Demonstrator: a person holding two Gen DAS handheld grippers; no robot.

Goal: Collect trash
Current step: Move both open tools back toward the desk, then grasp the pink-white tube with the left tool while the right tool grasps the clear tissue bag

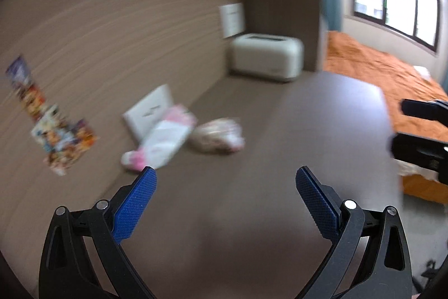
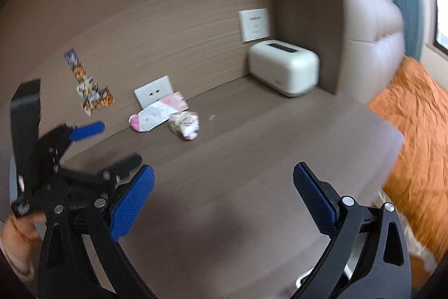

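Note:
A pink and white wrapper [image 1: 161, 139] [image 2: 156, 115] lies on the brown tabletop [image 1: 280, 147] against the back wall. A crumpled pale wrapper [image 1: 217, 135] [image 2: 186, 123] lies just right of it. My left gripper [image 1: 225, 178] is open and empty, hovering above the table short of the trash; it also shows at the left of the right wrist view [image 2: 112, 142]. My right gripper [image 2: 224, 175] is open and empty, farther back over the table. Part of it shows at the right edge of the left wrist view [image 1: 420, 131].
A cream toaster [image 1: 266, 56] [image 2: 284, 70] stands in the back corner under a white card [image 2: 254, 24]. A white wall socket [image 2: 154, 94] sits behind the trash. A colourful sticker strip [image 1: 47, 119] [image 2: 88, 84] is on the wall. An orange bed [image 1: 392, 80] [image 2: 420, 136] lies right of the table.

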